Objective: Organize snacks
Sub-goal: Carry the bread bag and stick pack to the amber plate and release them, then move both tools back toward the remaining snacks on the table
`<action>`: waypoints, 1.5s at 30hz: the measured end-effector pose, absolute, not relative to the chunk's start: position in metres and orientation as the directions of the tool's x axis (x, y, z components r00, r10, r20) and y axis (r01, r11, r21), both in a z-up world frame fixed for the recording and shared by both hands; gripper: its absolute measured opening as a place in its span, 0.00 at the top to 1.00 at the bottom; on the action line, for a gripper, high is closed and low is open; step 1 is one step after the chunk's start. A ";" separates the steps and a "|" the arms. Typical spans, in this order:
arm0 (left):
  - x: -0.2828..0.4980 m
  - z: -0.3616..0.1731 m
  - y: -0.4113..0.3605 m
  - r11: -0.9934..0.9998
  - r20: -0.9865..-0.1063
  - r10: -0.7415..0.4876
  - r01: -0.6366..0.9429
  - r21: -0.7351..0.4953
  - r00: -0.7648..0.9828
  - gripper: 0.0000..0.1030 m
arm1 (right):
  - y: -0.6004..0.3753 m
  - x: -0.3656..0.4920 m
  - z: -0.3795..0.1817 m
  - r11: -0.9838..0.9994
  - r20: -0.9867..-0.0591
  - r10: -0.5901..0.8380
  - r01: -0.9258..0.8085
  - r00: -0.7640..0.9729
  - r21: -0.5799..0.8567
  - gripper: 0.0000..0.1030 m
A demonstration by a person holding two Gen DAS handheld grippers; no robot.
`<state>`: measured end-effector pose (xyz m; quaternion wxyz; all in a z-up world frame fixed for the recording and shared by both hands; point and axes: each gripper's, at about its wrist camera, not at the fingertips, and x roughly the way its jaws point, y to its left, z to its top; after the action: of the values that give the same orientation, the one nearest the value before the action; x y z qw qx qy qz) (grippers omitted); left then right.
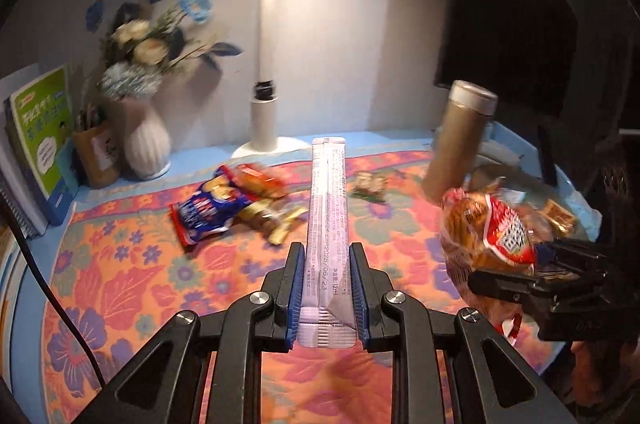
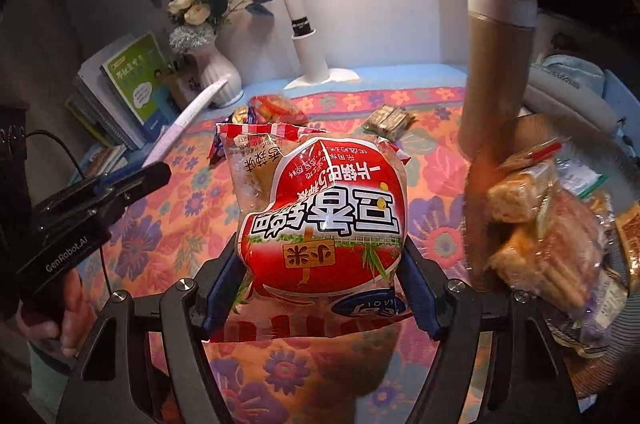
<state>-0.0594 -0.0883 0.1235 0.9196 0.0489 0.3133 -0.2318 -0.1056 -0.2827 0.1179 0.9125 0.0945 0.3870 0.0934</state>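
My left gripper (image 1: 325, 288) is clamped tight on a long pale sachet stick (image 1: 327, 220), which juts forward above the flowered cloth (image 1: 132, 280) on the worktop. My right gripper (image 2: 322, 288) pinches a puffy red snack bag (image 2: 324, 212) between its blue pads, held clear of the cloth.

Only the right wrist view shows the heap of wrapped snacks (image 2: 548, 236) at the right, beside the tall brown flask (image 2: 494, 72), and a hand (image 2: 72, 308) gripping the left tool. The left wrist view shows the loose blue and orange packets (image 1: 232, 204) lying on the cloth more plainly; the right view mostly hides them behind the bag.
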 end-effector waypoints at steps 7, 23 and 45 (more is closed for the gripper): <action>-0.076 0.145 -0.165 0.807 -0.586 -0.495 0.589 -0.037 0.641 0.80 | -0.356 -0.130 0.154 0.970 -0.611 0.132 0.027 0.781 0.243 0.31; -0.070 0.135 -0.328 0.655 -0.625 -0.607 0.754 -0.043 0.492 0.80 | -0.497 -0.137 0.156 0.925 -0.618 -0.115 0.311 0.777 0.219 0.30; -0.034 0.120 -0.281 0.711 -0.645 -0.593 0.690 -0.138 0.483 0.21 | -0.509 -0.117 0.148 0.922 -0.613 -0.116 0.315 0.782 0.226 0.25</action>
<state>-0.0337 -0.2809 0.1203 0.8581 0.0699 0.3452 -0.3736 -0.1167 -0.5089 0.1481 0.9301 0.1600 0.3095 -0.1158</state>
